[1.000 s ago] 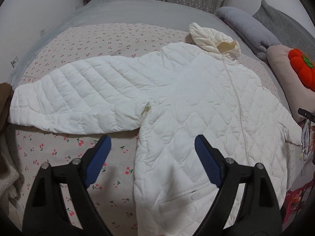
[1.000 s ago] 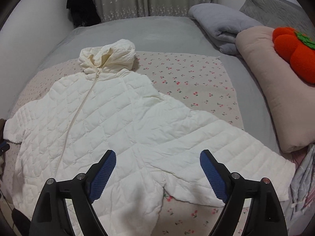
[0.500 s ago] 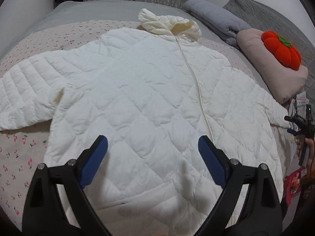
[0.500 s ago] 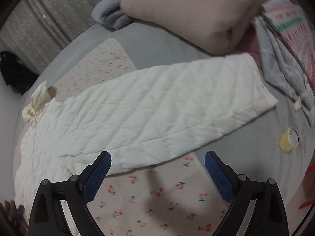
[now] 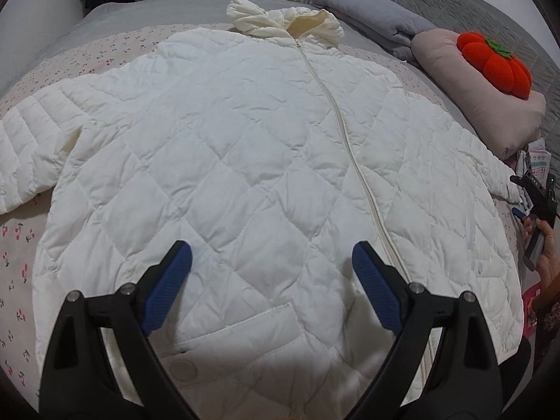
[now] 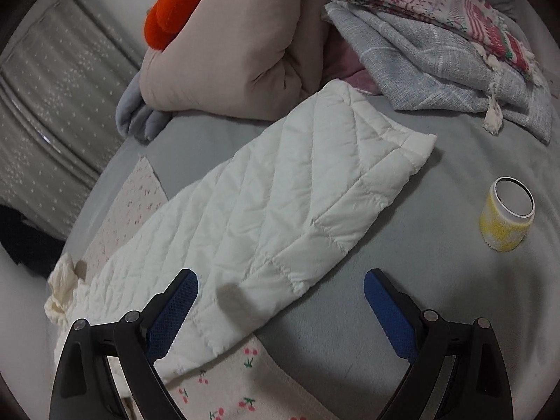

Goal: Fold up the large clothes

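Observation:
A white quilted hooded jacket (image 5: pixel 252 147) lies spread flat and zipped on the bed, hood at the far end, sleeves out to both sides. My left gripper (image 5: pixel 272 262) hovers open over its lower front, above the pocket flap, holding nothing. The right wrist view shows the jacket's right sleeve (image 6: pixel 287 210) stretched across the grey bedding, cuff pointing away. My right gripper (image 6: pixel 280 292) is open just above the sleeve's near edge, empty. In the left wrist view the right gripper (image 5: pixel 535 203) appears at the far right, held by a hand.
A cherry-print sheet (image 5: pixel 21 245) covers the grey bed. A beige pillow (image 5: pixel 483 94) with an orange pumpkin cushion (image 5: pixel 493 64) lies at right. Folded grey and patterned cloths (image 6: pixel 437 52) and a small yellow jar (image 6: pixel 507 220) sit near the cuff. Curtains hang behind.
My left gripper has moved right from the left sleeve to over the jacket's lower front. My right gripper swung right and closer, from the jacket body to the right sleeve's cuff.

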Available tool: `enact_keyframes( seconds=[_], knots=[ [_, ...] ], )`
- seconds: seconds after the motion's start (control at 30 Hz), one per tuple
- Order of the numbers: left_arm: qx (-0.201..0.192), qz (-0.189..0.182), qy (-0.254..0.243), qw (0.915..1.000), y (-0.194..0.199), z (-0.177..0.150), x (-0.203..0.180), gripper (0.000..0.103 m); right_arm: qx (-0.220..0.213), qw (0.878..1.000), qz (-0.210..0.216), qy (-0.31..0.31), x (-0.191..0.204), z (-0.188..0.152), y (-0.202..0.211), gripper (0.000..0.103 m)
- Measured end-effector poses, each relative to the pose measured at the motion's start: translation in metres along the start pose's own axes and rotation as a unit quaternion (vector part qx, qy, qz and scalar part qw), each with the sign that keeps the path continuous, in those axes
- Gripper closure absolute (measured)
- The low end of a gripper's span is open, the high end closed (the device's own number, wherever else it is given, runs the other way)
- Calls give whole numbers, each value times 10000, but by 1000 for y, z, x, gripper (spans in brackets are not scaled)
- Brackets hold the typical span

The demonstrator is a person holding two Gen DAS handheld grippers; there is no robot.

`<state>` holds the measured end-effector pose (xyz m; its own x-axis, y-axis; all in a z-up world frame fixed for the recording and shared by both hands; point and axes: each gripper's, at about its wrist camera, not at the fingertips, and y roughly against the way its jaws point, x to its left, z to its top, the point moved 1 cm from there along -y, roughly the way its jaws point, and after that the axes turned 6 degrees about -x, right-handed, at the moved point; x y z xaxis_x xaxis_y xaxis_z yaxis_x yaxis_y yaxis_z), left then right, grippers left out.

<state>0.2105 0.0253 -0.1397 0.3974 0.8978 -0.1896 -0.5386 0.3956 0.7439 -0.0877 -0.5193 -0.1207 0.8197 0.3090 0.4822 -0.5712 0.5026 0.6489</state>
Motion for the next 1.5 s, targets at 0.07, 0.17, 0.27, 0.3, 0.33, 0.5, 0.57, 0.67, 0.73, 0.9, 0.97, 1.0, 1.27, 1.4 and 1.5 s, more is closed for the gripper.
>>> enact_keyframes(
  seconds=[0.07, 0.17, 0.27, 0.3, 0.33, 0.5, 0.57, 0.67, 0.73, 0.9, 0.97, 1.0, 1.27, 1.4, 1.5],
  knots=[
    [4, -2, 1, 10000, 0, 0, 0, 10, -119, 9998, 50, -153, -2, 4, -2, 6],
    [16, -13, -36, 10000, 0, 0, 0, 10, -217, 9992, 67, -320, -5, 11, -7, 26],
    [12, -63, 56, 10000, 2, 1, 2, 10, -229, 9989, 51, -408, -9, 15, -6, 58],
    [32, -83, 105, 9999, 2, 1, 3, 10, -233, 9987, 76, -451, -12, 17, -3, 70],
    [50, -101, 148, 9998, 4, 2, 3, 10, -260, 9983, 123, -503, -13, 20, 0, 74],
    [37, -108, 239, 9996, 15, 12, 8, 10, -608, 9967, 443, -304, 5, 32, 32, 92],
    [-49, -88, 266, 9996, 22, 19, 11, 10, -747, 9952, 617, -96, 25, 36, 45, 93],
    [-188, -113, 322, 9992, 31, 29, 16, 10, -905, 9908, 977, 228, 61, 43, 69, 93],
    [-265, -110, 361, 9989, 35, 36, 20, 10, -982, 9860, 1273, 449, 91, 44, 85, 94],
    [-413, -46, 488, 9979, 42, 46, 34, 10, -1072, 9698, 1926, 1044, 171, 37, 116, 95],
    [-432, -24, 525, 9977, 44, 48, 39, 10, -1068, 9611, 2200, 1282, 206, 28, 127, 96],
    [-448, -4, 547, 9975, 46, 49, 42, 10, -1047, 9570, 2329, 1378, 222, 24, 132, 96],
    [-602, -72, 763, 9952, 55, 59, 57, 10, -586, 9143, 3103, 2536, 356, -53, 138, 97],
    [-633, -85, 776, 9949, 56, 60, 60, 10, -243, 8913, 3234, 3169, 378, -108, 128, 97],
    [-589, -95, 863, 9945, 54, 57, 63, 10, 17, 8836, 3019, 3580, 378, -143, 114, 97]
  ],
)
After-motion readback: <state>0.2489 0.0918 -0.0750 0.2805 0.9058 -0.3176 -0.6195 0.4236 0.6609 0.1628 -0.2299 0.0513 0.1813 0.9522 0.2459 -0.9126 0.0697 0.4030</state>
